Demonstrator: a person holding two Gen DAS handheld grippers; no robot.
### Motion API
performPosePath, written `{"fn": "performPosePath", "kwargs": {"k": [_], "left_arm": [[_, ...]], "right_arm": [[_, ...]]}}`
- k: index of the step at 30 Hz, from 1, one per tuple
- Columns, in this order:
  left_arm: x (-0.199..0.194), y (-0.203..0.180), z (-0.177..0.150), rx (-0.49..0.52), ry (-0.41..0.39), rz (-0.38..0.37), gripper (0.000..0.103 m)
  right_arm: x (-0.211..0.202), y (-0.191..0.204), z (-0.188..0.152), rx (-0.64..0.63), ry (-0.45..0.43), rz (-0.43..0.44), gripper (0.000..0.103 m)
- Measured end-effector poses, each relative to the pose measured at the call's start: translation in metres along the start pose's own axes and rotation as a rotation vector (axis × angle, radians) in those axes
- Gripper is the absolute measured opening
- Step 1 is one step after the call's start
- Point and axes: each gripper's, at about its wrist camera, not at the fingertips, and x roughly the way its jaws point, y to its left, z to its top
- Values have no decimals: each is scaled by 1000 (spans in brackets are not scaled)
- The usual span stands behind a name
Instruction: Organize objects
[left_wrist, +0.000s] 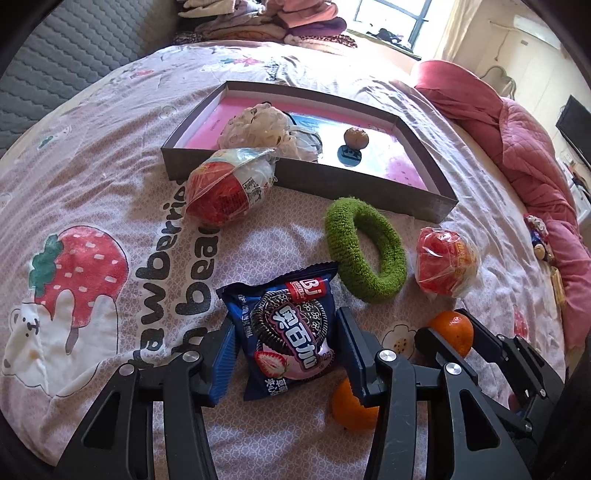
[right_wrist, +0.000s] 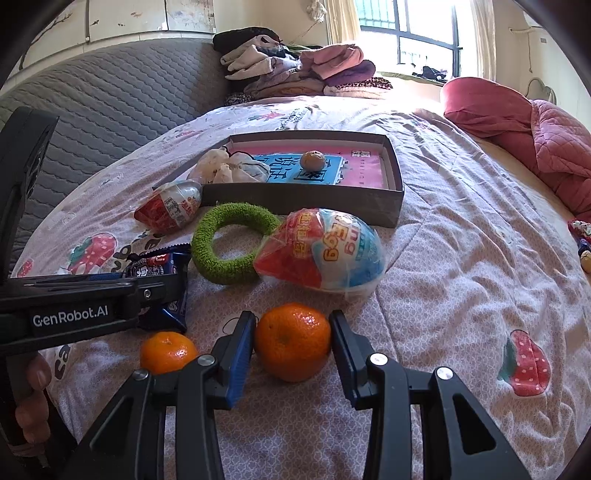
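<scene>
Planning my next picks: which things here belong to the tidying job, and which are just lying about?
Job: cookie packet, two oranges, green ring, two wrapped toy eggs, box.
Lying about: folded clothes, red quilt.

Domestic bedroom: printed bedsheet (right_wrist: 461, 258) fills the frame, folded clothes (right_wrist: 295, 70) top centre, barred window (right_wrist: 410, 33) upper right.

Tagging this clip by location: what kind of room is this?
Most likely a bedroom: the items lie on a printed bedsheet, with a padded headboard, folded clothes and a red quilt nearby.
</scene>
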Motion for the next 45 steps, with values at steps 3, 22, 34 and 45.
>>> {"fn": "performPosePath", "kwargs": {"k": [3, 22, 34, 45], "left_arm": [[-6, 1, 1, 1, -23, -5, 52], [-39, 4, 0, 17, -110, 13, 52], [-58, 1, -3, 34, -146, -6, 52], [-77, -7, -5, 83, -233, -3, 52]], "right_arm": [[-3, 0, 1, 2, -11, 5, 41], [-25, 1, 7, 29, -89, 22, 41], [-43, 7, 11, 24, -136, 21, 41], [-56, 10, 16, 20, -179, 20, 41]]}}
